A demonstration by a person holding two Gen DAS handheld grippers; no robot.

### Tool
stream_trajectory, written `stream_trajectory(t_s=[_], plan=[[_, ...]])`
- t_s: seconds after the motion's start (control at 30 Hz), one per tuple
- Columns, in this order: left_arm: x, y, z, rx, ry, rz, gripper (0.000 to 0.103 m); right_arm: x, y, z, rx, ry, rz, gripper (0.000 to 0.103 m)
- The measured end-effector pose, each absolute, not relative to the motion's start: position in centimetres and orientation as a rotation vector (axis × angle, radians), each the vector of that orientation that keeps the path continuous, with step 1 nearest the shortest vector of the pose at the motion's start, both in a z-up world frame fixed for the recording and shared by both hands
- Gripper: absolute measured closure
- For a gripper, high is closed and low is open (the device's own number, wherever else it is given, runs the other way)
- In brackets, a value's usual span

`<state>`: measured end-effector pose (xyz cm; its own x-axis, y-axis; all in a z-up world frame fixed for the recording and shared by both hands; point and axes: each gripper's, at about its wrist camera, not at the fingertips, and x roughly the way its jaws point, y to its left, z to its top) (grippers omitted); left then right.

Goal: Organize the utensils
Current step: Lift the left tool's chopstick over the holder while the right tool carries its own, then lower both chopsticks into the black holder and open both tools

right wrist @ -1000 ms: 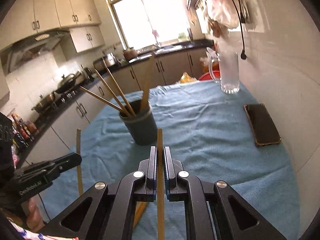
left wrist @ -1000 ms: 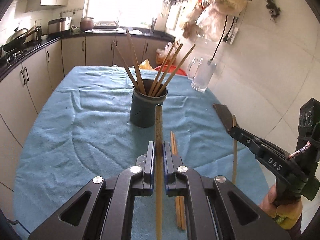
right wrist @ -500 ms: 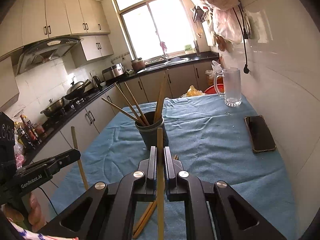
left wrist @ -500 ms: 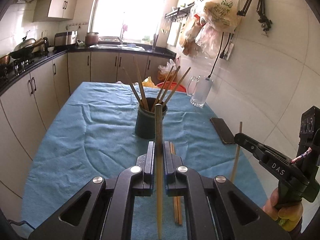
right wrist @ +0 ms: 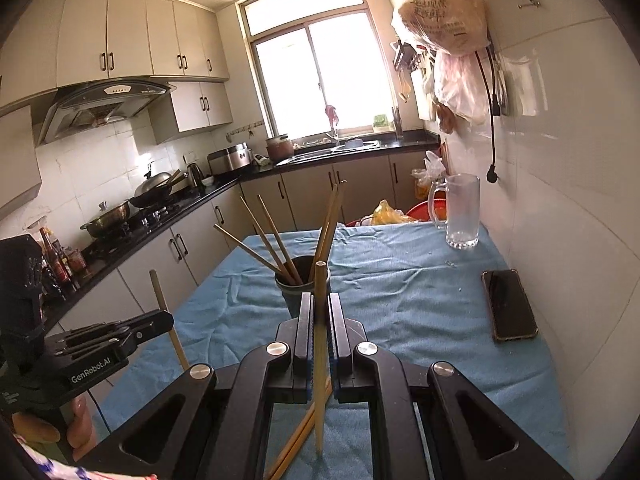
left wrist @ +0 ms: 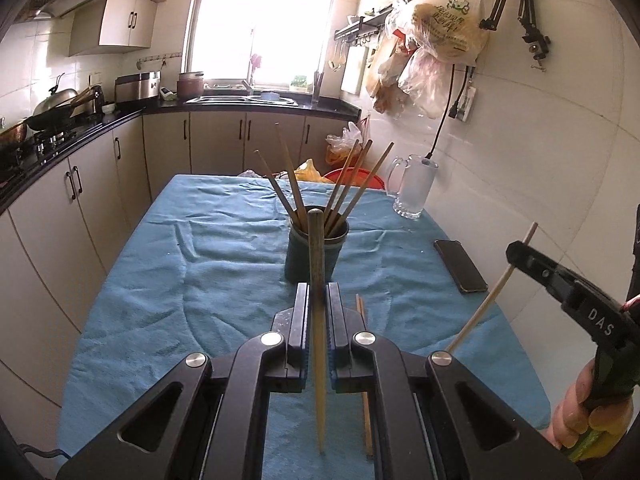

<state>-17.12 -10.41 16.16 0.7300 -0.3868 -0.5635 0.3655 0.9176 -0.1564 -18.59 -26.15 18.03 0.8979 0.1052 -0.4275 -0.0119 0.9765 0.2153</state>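
A: What fills most of the left wrist view?
B: The counter, under a wrinkled blue cloth, runs from the lower edge up to the middle of the frame. Kitchen cabinets line the left side and the back, below a bright window.

A: And on the counter?
B: A dark cup stands at the centre of the frame with five chopsticks fanned out of it. A glass mug sits to the upper right near the wall, and a black phone lies flat at the right edge of the cloth. Two loose chopsticks lie on the cloth at lower centre, side by side.

A: What about the left hand-held gripper?
B: It is clamped on a single chopstick that runs along its fingers, its tip overlapping the cup in the frame.

A: And the right one?
B: The right hand-held gripper is likewise closed around its own chopstick, at lower centre of the right wrist view, pointing toward the cup. In the left wrist view it shows at the right edge, its chopstick slanting down toward the counter. Both are held above the cloth, short of the cup.
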Motion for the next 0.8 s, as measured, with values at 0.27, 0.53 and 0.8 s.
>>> stream_trajectory(t_s=[0.27, 0.53, 0.8], plan=[[-15.9, -10.6, 16.2, -0.011, 0.634, -0.397, 0.096, -17.5, -26.1, 18.7, 0.186, 0.449, 0.059, 0.097], [-15.2, -11.1, 18.3, -0.001, 0.597, -0.434, 0.096, -16.1, -26.5, 19.5, 0.183, 0.454, 0.064, 0.097], [-13.5, -11.7, 22.9, -0.044, 0.53, -0.511, 0.096, -13.9, -27.5, 22.4, 0.192, 0.41, 0.084, 0.097]])
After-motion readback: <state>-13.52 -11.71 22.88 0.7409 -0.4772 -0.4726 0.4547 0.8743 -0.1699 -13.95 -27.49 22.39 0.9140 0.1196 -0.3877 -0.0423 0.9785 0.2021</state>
